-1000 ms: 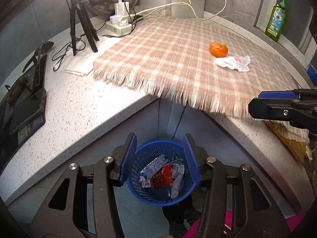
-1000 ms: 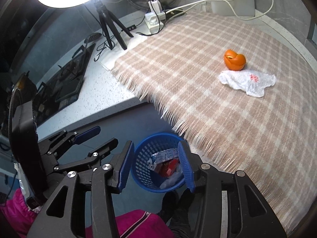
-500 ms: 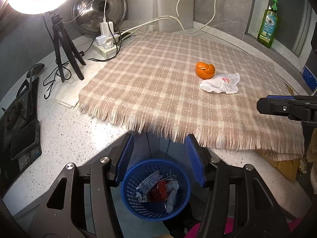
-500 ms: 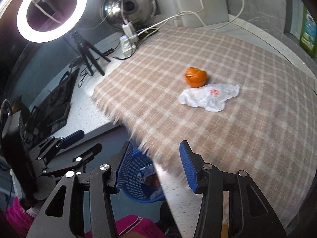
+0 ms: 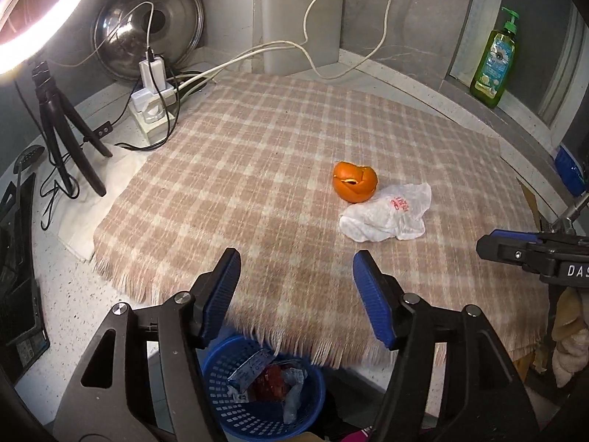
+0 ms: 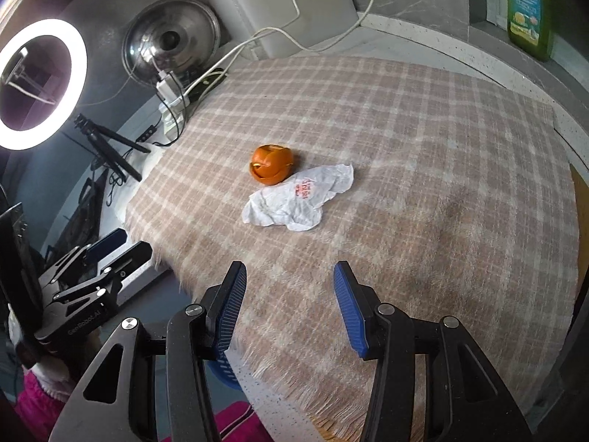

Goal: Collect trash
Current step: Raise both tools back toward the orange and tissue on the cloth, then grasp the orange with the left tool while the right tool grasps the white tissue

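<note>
An orange peel (image 5: pixel 354 181) (image 6: pixel 272 164) and a crumpled white wrapper (image 5: pixel 386 213) (image 6: pixel 299 197) lie touching on the plaid cloth (image 5: pixel 257 169) (image 6: pixel 423 169). A blue basket (image 5: pixel 235 397) with several wrappers in it stands on the floor below the counter edge; only a sliver of it (image 6: pixel 222 368) shows in the right wrist view. My left gripper (image 5: pixel 296 287) is open and empty above the cloth's near edge. My right gripper (image 6: pixel 289 305) is open and empty over the cloth, short of the wrapper.
A ring light on a tripod (image 5: pixel 62 140) (image 6: pixel 110 143), a power strip with cables (image 5: pixel 154 110) and a steel lid (image 5: pixel 147 51) stand at the back left. A green soap bottle (image 5: pixel 493 66) stands at the back right. A dark appliance (image 5: pixel 18 276) sits far left.
Both grippers have risen from over the basket and moved forward over the cloth. The peel and wrapper look nearer. Both stay open and empty.
</note>
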Demonstrator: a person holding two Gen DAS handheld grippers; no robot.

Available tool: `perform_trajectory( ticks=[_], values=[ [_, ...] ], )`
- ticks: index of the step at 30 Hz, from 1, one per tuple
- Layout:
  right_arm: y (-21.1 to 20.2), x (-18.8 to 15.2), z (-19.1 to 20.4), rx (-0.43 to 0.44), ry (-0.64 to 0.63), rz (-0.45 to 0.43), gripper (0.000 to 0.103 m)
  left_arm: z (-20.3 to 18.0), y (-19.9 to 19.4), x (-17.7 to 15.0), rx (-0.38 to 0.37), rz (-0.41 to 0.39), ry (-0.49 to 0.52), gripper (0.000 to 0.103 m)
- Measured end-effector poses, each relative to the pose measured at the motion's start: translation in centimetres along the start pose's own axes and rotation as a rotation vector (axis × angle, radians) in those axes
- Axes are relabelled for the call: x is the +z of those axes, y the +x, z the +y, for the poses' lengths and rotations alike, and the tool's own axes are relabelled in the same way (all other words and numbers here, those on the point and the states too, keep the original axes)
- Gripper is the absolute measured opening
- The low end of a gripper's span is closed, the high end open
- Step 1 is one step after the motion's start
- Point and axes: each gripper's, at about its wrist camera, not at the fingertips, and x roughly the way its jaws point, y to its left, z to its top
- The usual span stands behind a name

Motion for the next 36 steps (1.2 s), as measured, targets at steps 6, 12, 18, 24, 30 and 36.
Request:
perform_trajectory(
  ticks=[6, 12, 18, 24, 30, 36],
  values=[
    [1.6, 1.0, -1.8, 0.011, 0.029, 0.022, 0.048, -1.2, 2.9, 2.5, -0.026, 0.037, -0.008, 0.065],
    [3.2, 1.8, -1.9, 0.031, -0.010, 0.043, 0.048, -2.2, 5.9, 4.6, -0.053, 0.081, -0.020, 0.065],
    [4.5, 2.8, -2.5, 0.062, -0.001, 0.055, 0.048, -3.7, 9.0, 6.1, -0.067, 0.128, 0.000, 0.065],
    [5.7, 3.1, -3.0, 0.079, 0.002, 0.078, 0.048, -4.6, 11.1, 7.0, -0.077, 0.155, 0.007, 0.065],
    [6.3, 3.3, -3.1, 0.084, -0.014, 0.083, 0.048, -4.7, 12.7, 7.4, -0.087, 0.178, 0.010, 0.065],
    [7.1, 3.8, -2.7, 0.089, -0.034, 0.083, 0.048, -5.5, 13.2, 7.4, -0.105, 0.174, 0.044, 0.059]
  ],
)
